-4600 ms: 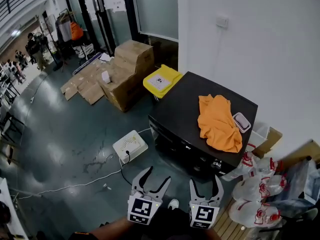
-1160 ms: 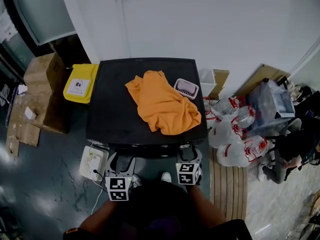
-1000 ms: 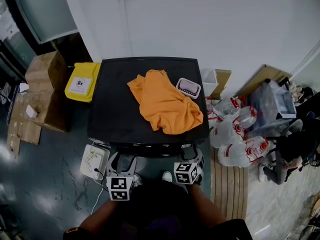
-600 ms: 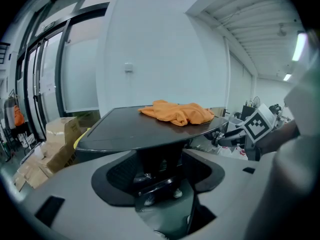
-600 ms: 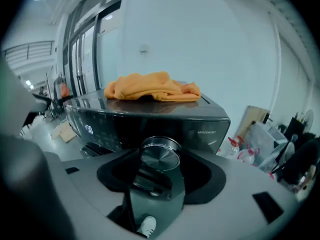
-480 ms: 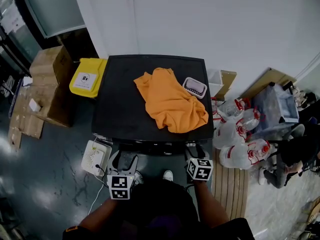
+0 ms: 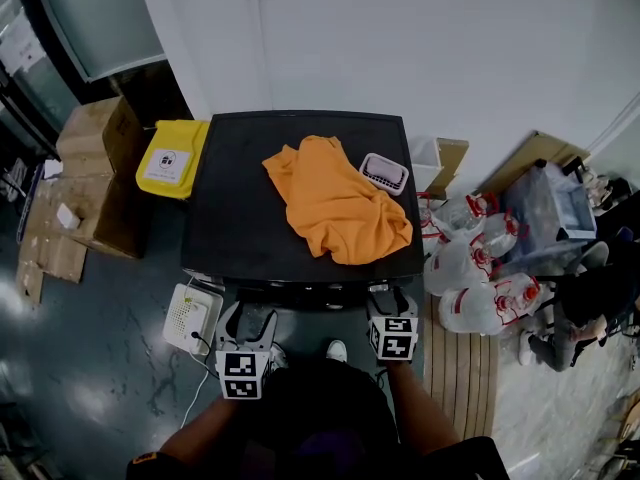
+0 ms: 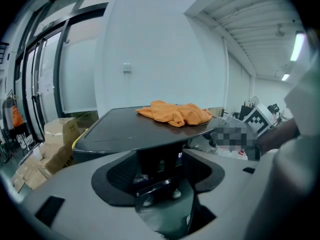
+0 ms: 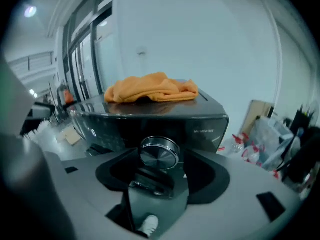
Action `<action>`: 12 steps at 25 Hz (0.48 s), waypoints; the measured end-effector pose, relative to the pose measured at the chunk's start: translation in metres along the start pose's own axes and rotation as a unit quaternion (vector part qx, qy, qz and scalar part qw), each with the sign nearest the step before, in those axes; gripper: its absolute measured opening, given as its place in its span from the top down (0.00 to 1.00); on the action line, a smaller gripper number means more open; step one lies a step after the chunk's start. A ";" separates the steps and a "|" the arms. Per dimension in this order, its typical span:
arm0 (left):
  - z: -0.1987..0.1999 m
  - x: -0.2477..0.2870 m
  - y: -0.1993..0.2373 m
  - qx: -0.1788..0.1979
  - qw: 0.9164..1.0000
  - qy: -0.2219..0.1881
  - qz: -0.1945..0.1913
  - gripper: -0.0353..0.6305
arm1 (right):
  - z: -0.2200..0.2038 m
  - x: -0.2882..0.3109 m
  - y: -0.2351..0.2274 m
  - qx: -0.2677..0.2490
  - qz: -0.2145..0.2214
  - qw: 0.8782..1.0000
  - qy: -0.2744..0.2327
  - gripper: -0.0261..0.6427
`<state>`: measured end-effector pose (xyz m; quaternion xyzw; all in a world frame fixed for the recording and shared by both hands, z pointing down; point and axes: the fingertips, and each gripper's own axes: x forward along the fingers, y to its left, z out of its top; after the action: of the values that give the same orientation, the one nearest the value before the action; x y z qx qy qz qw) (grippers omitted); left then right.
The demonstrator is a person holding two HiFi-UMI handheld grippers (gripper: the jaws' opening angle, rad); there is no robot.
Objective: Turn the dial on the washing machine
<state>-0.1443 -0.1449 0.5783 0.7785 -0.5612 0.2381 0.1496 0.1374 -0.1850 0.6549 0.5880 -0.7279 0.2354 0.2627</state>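
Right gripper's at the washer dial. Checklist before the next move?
1. Dial between the right gripper jaws: ok, it sits centred between them.
2. Pads pressing on the dial: cannot tell; the jaws have just opened a little further.
3. Left gripper out of the way: ok, jaws apart, nothing held.
4. Orange cloth clear of the front panel: ok, it lies on top of the washing machine.
5. Dial's setting mark readable: cannot tell.
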 end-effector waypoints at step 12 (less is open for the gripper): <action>-0.005 -0.004 0.005 -0.007 1.000 0.002 0.011 0.52 | 0.004 0.002 0.012 -0.151 -0.072 0.986 0.007 0.57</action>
<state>-0.1505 -0.1407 0.5800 0.7708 -0.5711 0.2369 0.1536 0.1251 -0.1866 0.6526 0.5904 -0.7093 0.1073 0.3700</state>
